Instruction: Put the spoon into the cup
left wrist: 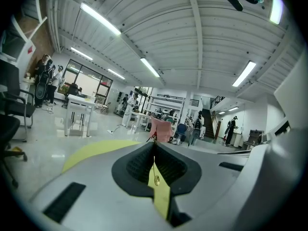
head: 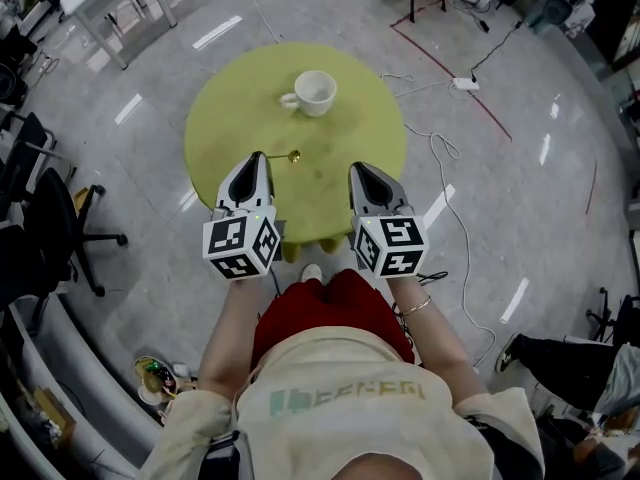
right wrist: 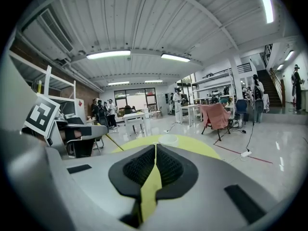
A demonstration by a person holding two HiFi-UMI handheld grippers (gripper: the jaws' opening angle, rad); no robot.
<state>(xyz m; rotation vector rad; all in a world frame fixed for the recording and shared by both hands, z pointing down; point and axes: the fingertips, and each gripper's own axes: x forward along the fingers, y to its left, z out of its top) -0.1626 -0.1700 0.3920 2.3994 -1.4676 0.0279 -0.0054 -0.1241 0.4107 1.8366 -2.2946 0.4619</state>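
1 round yellow-green table (head: 225,118) stands on a glossy grey floor (head: 520,118) crossed by a white cable (head: 441,150). The white cup (head: 313,92) sits at the table's far side. The left gripper (head: 259,160) clamps the gold spoon (head: 290,155), short of the cup. The right gripper (head: 360,171) is closed and empty. Its view alone faces the cup; the left gripper view shows only ceiling, desks and the table edge.
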